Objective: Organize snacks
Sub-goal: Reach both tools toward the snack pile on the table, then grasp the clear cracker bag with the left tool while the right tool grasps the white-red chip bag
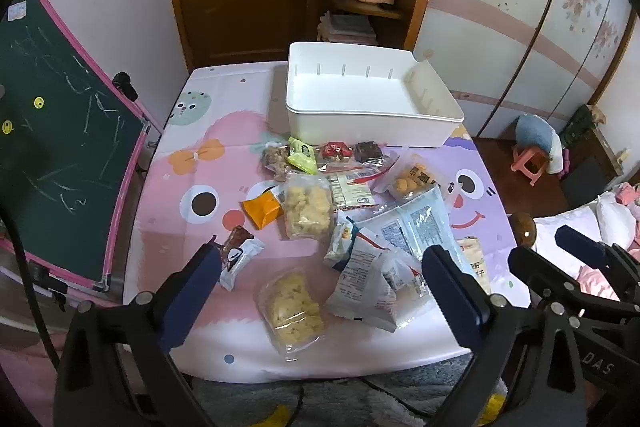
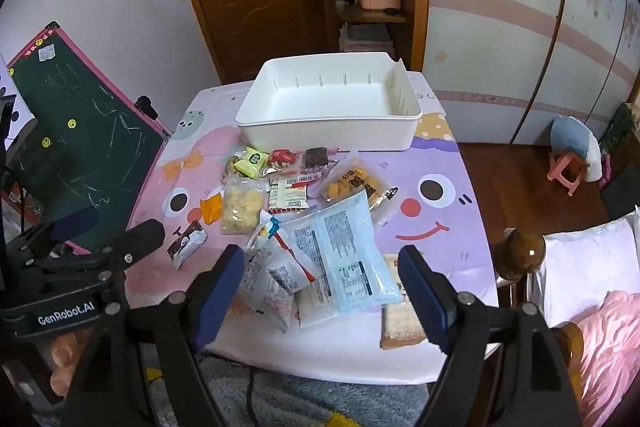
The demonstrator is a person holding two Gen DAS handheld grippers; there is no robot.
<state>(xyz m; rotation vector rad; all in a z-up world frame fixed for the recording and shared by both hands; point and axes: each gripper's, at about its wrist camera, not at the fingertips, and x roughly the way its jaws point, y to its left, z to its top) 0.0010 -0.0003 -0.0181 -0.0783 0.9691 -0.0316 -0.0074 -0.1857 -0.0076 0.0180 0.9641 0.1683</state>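
White bin (image 1: 360,115) beyond scattered snack packets (image 1: 308,207) (unsorted); both hand-held grippers (image 1: 320,275) (image 2: 324,275) wide, nothing held

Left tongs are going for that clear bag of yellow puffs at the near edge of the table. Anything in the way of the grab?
Nothing visible. The left tongs hang open above the clear bag of yellow puffs, which lies flat with nothing on top. A white snack packet lies close on its right. The white bin beyond is empty.
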